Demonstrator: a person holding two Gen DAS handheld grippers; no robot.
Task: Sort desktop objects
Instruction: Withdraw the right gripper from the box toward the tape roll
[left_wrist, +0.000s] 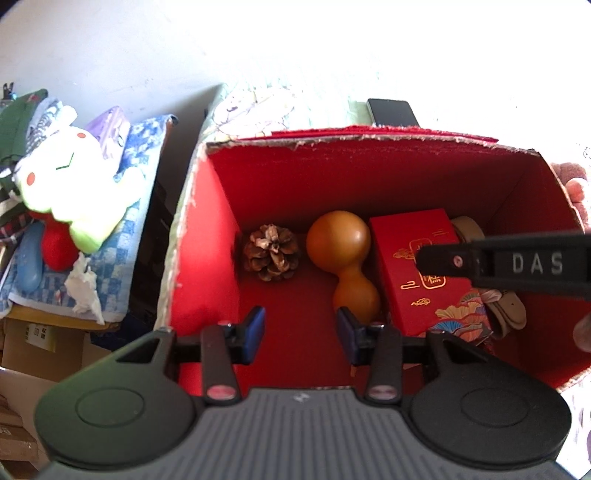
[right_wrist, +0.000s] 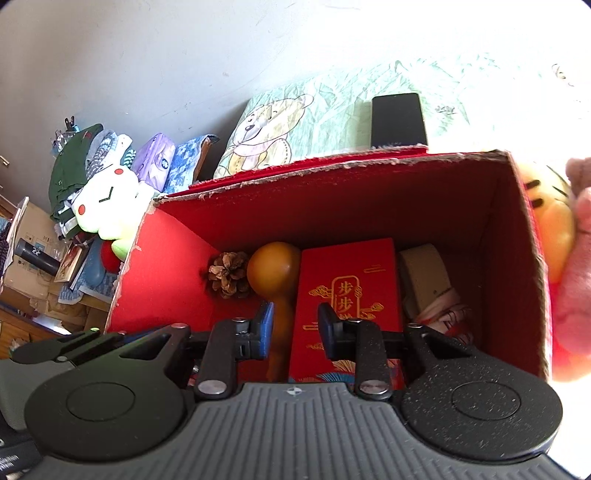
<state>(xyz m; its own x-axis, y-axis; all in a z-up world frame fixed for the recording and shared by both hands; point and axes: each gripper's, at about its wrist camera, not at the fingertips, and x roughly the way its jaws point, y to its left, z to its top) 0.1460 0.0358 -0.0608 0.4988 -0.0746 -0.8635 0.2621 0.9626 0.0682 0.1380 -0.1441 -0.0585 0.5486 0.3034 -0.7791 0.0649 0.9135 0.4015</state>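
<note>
Both pairs of fingers, left gripper (left_wrist: 301, 334) and right gripper (right_wrist: 295, 330), are seen parted and empty above the red box (left_wrist: 221, 229). Beyond them lie a gourd (left_wrist: 341, 251), pine cone (left_wrist: 271, 253) and red packet (right_wrist: 345, 291); the crowded gourd could be knocked on descent.

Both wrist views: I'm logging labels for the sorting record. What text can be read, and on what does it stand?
"DAS": raised letters on the right gripper body, seen from the left wrist view.
"步步": gold characters on the red gift box; the characters below them are hidden by the gripper fingers.
Cardboard carton label: too small to read.
Black cylinder marking: too blurred to read.
</note>
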